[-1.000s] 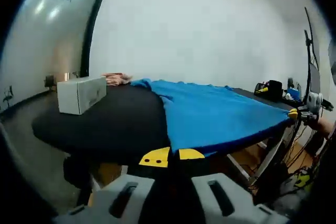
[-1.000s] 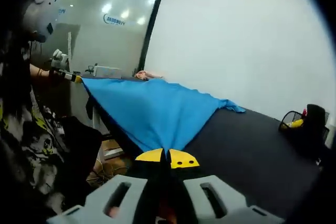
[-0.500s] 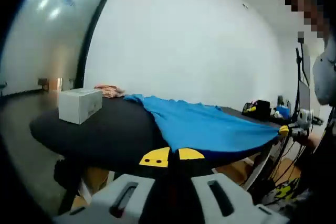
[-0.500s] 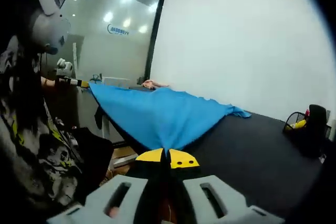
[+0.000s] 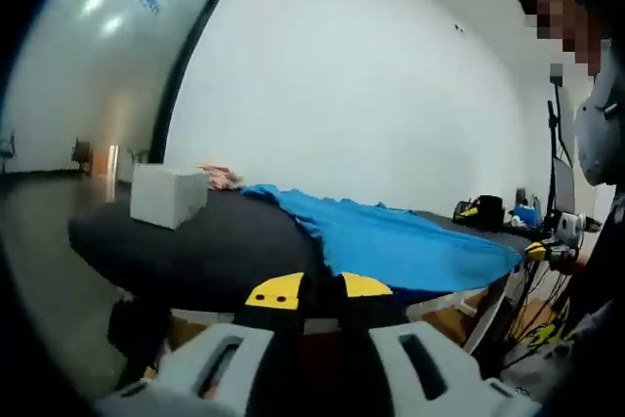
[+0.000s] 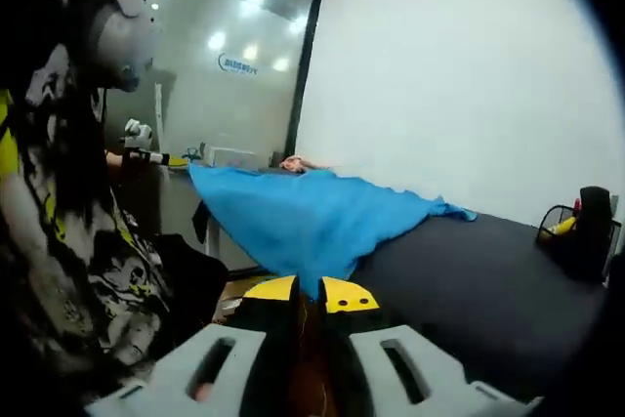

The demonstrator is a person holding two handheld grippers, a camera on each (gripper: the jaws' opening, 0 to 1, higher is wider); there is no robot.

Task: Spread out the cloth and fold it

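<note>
Left gripper (image 5: 317,290): we see our yellow-tipped jaws closed together on a corner of the blue cloth (image 5: 400,239), at the near edge of the desk (image 5: 210,236).
Right gripper (image 6: 310,295): our jaws are pinched shut on another corner of the same cloth (image 6: 312,217), which rises from the tips as a narrowing point.
Cloth: it stretches taut between our two grippers and lies spread over the black desk top, its far edge reaching towards the white wall (image 5: 371,95); in the right gripper view it drapes over the desk's left edge.
Other gripper seen: in the left gripper view the right gripper (image 5: 547,251) shows at the far right, holding the cloth's corner; in the right gripper view the left gripper (image 6: 146,151) shows at the left, at the cloth's other corner.
Desk: black top, bare to the right of the cloth in the right gripper view (image 6: 488,271).
White box (image 5: 168,194): stands on the desk, left of the cloth and apart from it.
Pink cloth (image 5: 225,178): a small heap at the far end of the desk, just beyond the box.
Black holder (image 6: 581,231): sits at the desk's far right with something yellow in it.
Person: a patterned sleeve (image 6: 59,241) fills the left of the right gripper view.
</note>
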